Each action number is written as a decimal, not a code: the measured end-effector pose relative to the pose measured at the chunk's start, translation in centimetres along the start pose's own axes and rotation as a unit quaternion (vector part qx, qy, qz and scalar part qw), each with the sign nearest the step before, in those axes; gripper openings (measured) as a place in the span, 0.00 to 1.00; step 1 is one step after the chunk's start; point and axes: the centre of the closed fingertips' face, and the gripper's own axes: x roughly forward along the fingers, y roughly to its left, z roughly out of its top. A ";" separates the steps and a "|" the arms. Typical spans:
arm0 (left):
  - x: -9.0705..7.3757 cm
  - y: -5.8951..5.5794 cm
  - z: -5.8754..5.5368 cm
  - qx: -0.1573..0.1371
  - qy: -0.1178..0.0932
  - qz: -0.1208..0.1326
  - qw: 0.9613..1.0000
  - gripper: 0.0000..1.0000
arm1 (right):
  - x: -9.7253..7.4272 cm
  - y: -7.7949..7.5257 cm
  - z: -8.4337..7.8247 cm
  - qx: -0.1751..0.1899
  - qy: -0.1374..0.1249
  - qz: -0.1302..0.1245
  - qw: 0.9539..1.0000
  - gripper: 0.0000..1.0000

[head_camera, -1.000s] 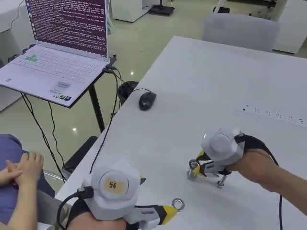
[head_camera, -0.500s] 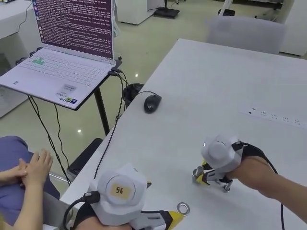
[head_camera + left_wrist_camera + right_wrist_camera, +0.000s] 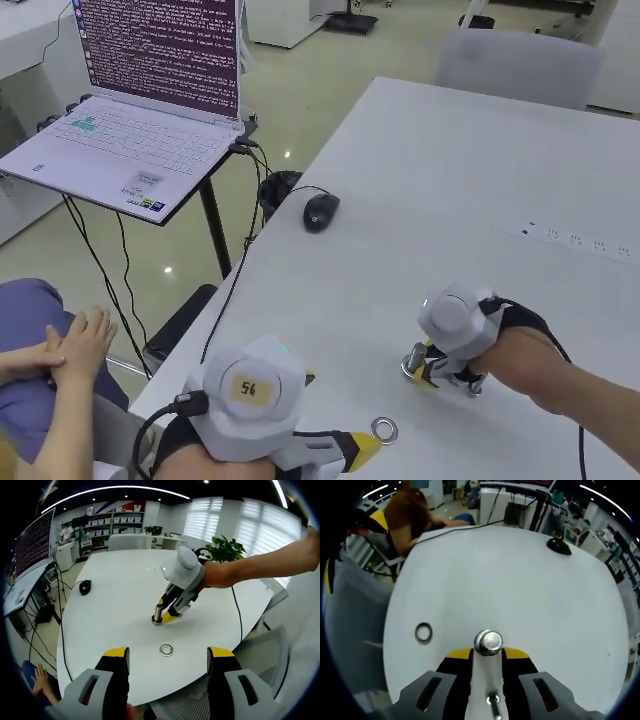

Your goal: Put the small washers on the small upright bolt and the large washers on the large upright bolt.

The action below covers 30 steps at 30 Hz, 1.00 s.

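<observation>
Right tongs point(image 3: 488, 655) are closed in on a bolt point(image 3: 488, 642), a yellow tip pressed to each side of its shank, with the round head showing just past the tips. The bolt stands upright on the white tabletop point(image 3: 450, 180). Whether it is the small or the large one I cannot tell. In the left gripper view the right tongs come down at a slant from the upper right, and the bolt's foot rests flat on the tabletop.

Left tongs point(image 3: 167, 652) are spread wide with nothing between the tips. A washer point(image 3: 166, 650) lies flat on the tabletop just ahead of them, in line with the gap and touching neither tip. It is near the bolt but apart from it. In the head view the washer sits just beside the one yellow tip of the left tongs that shows, close to the near edge of the tabletop.

A black mouse point(image 3: 320, 212) lies well apart from both, near the far left edge, its cable running off the side. A laptop point(image 3: 140, 130) stands open on a separate stand to the left. A white strip point(image 3: 580, 243) of sockets lies on the far right of the tabletop.
</observation>
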 end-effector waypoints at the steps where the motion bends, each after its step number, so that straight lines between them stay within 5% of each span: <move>1: 0.0 0.0 0.0 0.000 0.000 0.000 1.000 0.62 | -0.2 0.0 -0.2 0.006 0.001 -0.001 1.000 0.25; 8: 0.1 -0.2 0.1 0.004 0.000 -0.003 1.000 0.62 | -1.4 2.1 -1.5 0.021 -0.004 0.009 1.000 0.25; 15: 0.1 -0.3 0.3 0.008 -0.001 -0.003 1.000 0.62 | -0.7 6.9 -0.3 -0.043 -0.036 0.062 0.997 0.25; 18: 0.1 -0.4 0.3 0.009 0.000 -0.003 1.000 0.62 | 0.1 8.5 -0.1 -0.055 -0.031 0.078 0.995 0.25; 30: -0.2 -0.3 0.2 0.009 -0.001 0.002 1.000 0.62 | 2.3 10.0 1.1 -0.126 -0.019 0.089 0.988 0.29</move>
